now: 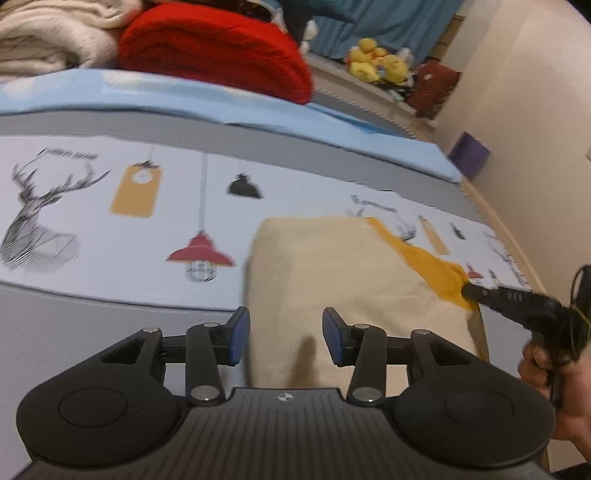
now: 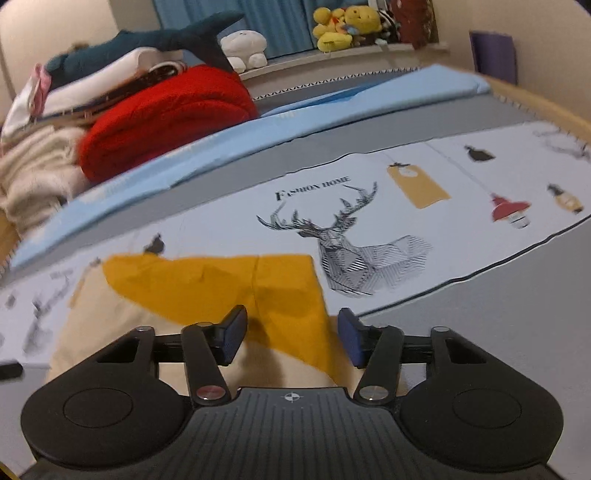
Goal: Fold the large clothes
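Observation:
A cream garment (image 1: 332, 266) with a mustard-yellow part (image 1: 428, 269) lies folded on the printed bed cover (image 1: 110, 229). My left gripper (image 1: 286, 338) hovers open over the garment's near left edge, and its blue pads touch nothing. In the right wrist view the right gripper (image 2: 291, 338) stands open, with the mustard fabric (image 2: 221, 280) lying flat between and below its pads and cream cloth (image 2: 110, 317) to the left. Seen from the left, the right gripper (image 1: 469, 291) has its tip at the bunched mustard corner, and a hand (image 1: 554, 369) holds it.
A rolled red blanket (image 1: 214, 48) and cream bedding (image 1: 44, 40) are piled at the head of the bed, beside a light blue sheet (image 2: 332, 110). Plush toys (image 2: 343, 26) sit on a ledge behind. A wall (image 1: 535, 110) runs along the bed's right side.

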Demonstrator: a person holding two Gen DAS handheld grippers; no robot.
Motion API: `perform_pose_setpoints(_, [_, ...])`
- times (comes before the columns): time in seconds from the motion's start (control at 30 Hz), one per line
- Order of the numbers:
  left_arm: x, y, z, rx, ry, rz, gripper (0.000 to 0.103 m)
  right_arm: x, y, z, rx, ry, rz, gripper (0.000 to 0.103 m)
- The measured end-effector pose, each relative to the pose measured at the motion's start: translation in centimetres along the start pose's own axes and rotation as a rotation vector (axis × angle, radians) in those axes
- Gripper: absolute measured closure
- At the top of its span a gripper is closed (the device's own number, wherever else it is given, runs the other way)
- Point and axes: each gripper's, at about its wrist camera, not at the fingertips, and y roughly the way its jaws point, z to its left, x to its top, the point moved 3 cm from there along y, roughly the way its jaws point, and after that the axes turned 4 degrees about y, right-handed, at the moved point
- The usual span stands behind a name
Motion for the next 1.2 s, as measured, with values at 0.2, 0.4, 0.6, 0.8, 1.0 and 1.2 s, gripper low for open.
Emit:
perform_pose_setpoints(0.2, [0.5, 1.8, -2.1, -0.038, 0.026, -0.022, 0.053, 0.7, 0.5, -1.3, -0.089, 0.085, -0.044, 0.103])
perform_pose_setpoints(0.4, [-1.4, 7.2, -2.5, 0.024, 0.035, 0.1, 0.051, -0.8, 3.1, -1.8, -0.199, 0.039, 0.062, 0.103])
perform_pose_setpoints(0.6, [-0.9, 6.1, -3.1, 0.032, 0.018, 0.088, 0.052, -1.6, 4.1, -3.1, -0.262, 0.049, 0.108, 0.103])
perform_pose_setpoints(0.8, [-1.1, 0.5, -4.4, -0.219, 0.207, 0.095, 0.051, -0.9, 2.7, -3.0, -0.25, 0.02, 0.058, 0.103])
perform_pose_setpoints(1.0, [-7.1, -0.2, -6.4, -0.234, 0.529, 0.296, 0.035, -0.1, -2.5, -2.4, -0.098, 0.03, -0.035, 0.09])
perform_pose_setpoints(1.2, [-7.9, -1.2, -5.2, -0.171, 0.458, 0.283, 0.024, -5.9, -4.7, -0.7, 0.032, -0.12, 0.218, 0.065])
